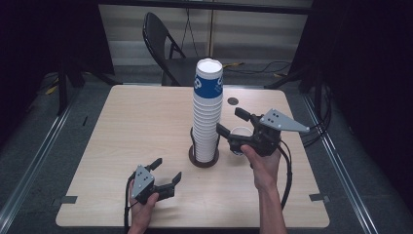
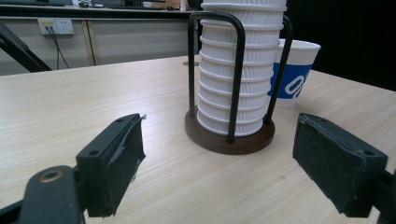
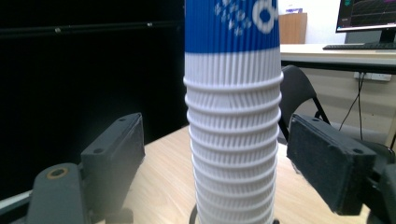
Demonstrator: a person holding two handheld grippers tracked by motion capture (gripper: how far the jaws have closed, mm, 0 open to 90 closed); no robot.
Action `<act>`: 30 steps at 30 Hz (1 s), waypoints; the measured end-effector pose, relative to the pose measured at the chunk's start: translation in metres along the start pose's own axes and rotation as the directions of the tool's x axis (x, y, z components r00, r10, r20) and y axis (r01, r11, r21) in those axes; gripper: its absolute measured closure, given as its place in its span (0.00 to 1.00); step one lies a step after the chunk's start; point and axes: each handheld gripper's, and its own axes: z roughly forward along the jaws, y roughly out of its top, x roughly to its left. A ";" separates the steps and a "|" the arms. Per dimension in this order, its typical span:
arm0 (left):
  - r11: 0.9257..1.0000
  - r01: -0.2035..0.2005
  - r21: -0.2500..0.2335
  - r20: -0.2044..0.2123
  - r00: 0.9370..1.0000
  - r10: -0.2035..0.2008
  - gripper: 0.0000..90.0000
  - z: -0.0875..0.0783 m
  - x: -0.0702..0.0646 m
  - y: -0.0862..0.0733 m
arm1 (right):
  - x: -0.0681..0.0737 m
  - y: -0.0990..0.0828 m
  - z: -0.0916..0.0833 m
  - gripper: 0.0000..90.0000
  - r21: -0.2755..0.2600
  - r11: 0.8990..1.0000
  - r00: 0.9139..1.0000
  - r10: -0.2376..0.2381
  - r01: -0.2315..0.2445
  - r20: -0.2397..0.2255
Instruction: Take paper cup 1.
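Observation:
A tall stack of white ribbed paper cups [image 1: 207,112], the top one banded blue, stands in a black wire holder with a round brown base [image 1: 203,160] at the table's middle. One single blue-banded cup [image 1: 238,138] stands upright on the table just right of the holder, also seen behind it as the single cup [image 2: 294,74]. My right gripper [image 1: 232,122] is open, raised above that cup and facing the stack [image 3: 233,116] with nothing between its jaws. My left gripper [image 1: 166,169] is open, low near the front of the table and facing the holder [image 2: 233,135].
A black folding chair [image 1: 163,44] stands beyond the table's far edge. A small dark round mark [image 1: 233,101] lies on the wooden table [image 1: 136,122] behind the stack. Grey tape tabs sit at the front corners. Bare tabletop spreads to the left.

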 end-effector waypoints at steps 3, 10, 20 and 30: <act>1.000 0.005 0.000 0.001 1.000 -0.005 0.18 0.000 0.001 0.000 | 0.001 0.007 0.000 0.19 -0.020 1.000 1.000 -0.002 0.002 -0.005; 1.000 0.007 -0.002 -0.001 1.000 -0.007 0.18 -0.001 0.001 0.000 | 0.001 0.025 0.009 0.16 -0.033 0.999 1.000 -0.015 0.015 -0.005; 1.000 0.016 -0.009 0.006 1.000 -0.016 0.18 -0.001 0.001 0.000 | -0.013 0.042 0.036 0.15 -0.004 1.000 1.000 -0.006 0.006 0.005; 1.000 0.004 -0.007 0.012 1.000 -0.004 0.19 -0.001 0.000 0.000 | -0.017 0.051 0.054 0.14 0.013 1.000 1.000 -0.015 0.015 -0.010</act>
